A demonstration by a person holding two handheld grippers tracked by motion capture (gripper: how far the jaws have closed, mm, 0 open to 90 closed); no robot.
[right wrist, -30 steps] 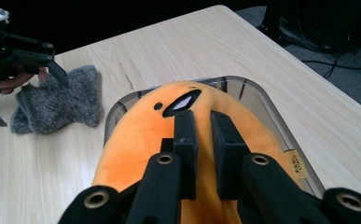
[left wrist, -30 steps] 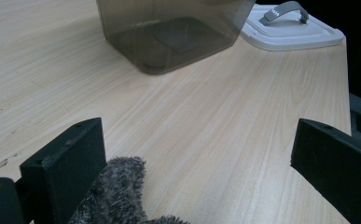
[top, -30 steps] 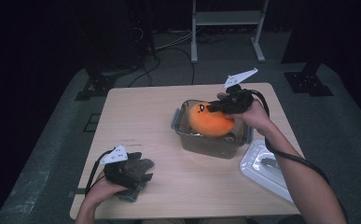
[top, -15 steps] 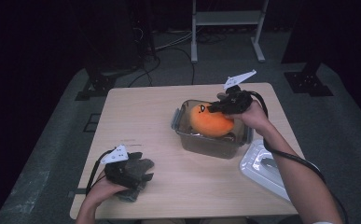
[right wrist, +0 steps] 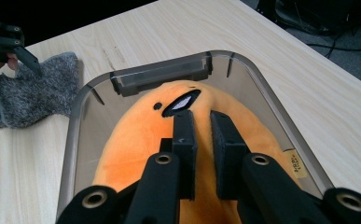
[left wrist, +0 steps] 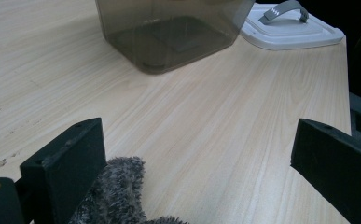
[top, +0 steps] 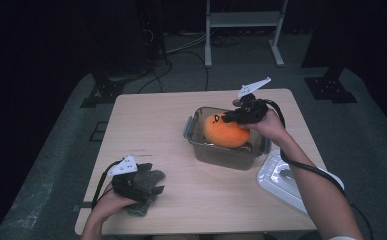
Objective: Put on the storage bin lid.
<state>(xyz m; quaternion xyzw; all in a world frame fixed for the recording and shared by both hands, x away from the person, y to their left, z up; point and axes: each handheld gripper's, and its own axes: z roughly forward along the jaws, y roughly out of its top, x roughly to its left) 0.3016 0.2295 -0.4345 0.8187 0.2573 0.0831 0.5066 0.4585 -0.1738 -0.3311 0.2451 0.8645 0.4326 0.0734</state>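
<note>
Little has shifted over the past second: the right gripper [top: 229, 118] stays over the smoky plastic container [top: 221, 152] with its jaws pinched nearly together on the orange plush toy [top: 226, 132], a fold of fabric caught between them, while the left gripper [top: 151, 186] keeps to the near left of the table, its jaws spread wide. A grey fuzzy cloth [top: 143, 184] lies under and beside that left gripper; in the left gripper view only a tuft of it shows by one jaw, and whether the pads touch it cannot be told. The toy sits inside the container near the middle of the pale wooden table [top: 151, 130], its lower half hidden by the tinted walls. A white lid [top: 276, 180] rests at the table's right edge, partly covered by the person's right forearm. Beyond the table the room is dark: grey floor, loose cables, black stand feet and a white metal frame [top: 243, 20] cut off at the top.
</note>
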